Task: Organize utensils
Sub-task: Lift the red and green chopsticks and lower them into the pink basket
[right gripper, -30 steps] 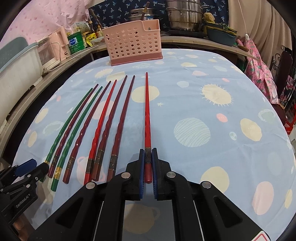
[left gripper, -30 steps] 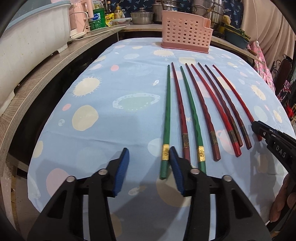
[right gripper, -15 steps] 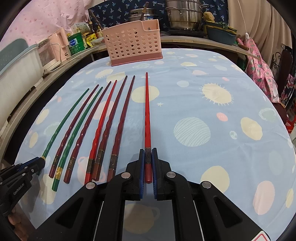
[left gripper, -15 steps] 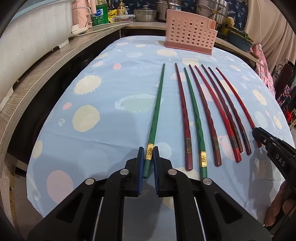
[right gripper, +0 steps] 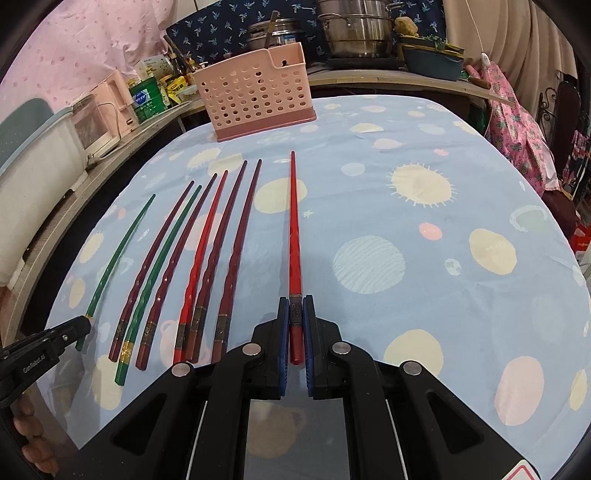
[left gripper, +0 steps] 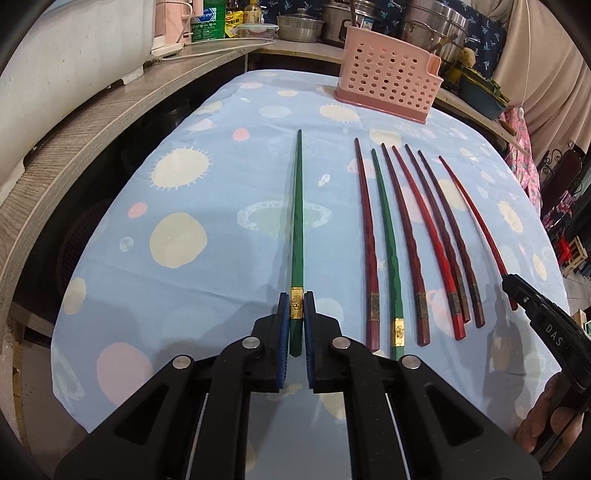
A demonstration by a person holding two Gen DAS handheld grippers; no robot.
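My left gripper (left gripper: 296, 306) is shut on the thick end of a green chopstick (left gripper: 297, 221), which points away toward the pink perforated utensil basket (left gripper: 388, 83). My right gripper (right gripper: 296, 310) is shut on the thick end of a bright red chopstick (right gripper: 294, 229). Several more chopsticks, dark red, red and one green (left gripper: 386, 236), lie in a row on the blue patterned tablecloth (left gripper: 184, 184) between the two held ones. The basket (right gripper: 255, 99) stands upright at the table's far edge.
A grey wooden counter (left gripper: 74, 136) runs along the left with a white tub (left gripper: 55, 59), a pink appliance and bottles. Steel pots (right gripper: 354, 33) and a blue basin (right gripper: 432, 61) stand behind the basket. Pink cloth (right gripper: 517, 122) hangs at the right.
My left gripper went from open beside the green chopstick to shut on it, and the chopstick has shifted left, away from the row. The right gripper stays shut on the red chopstick.
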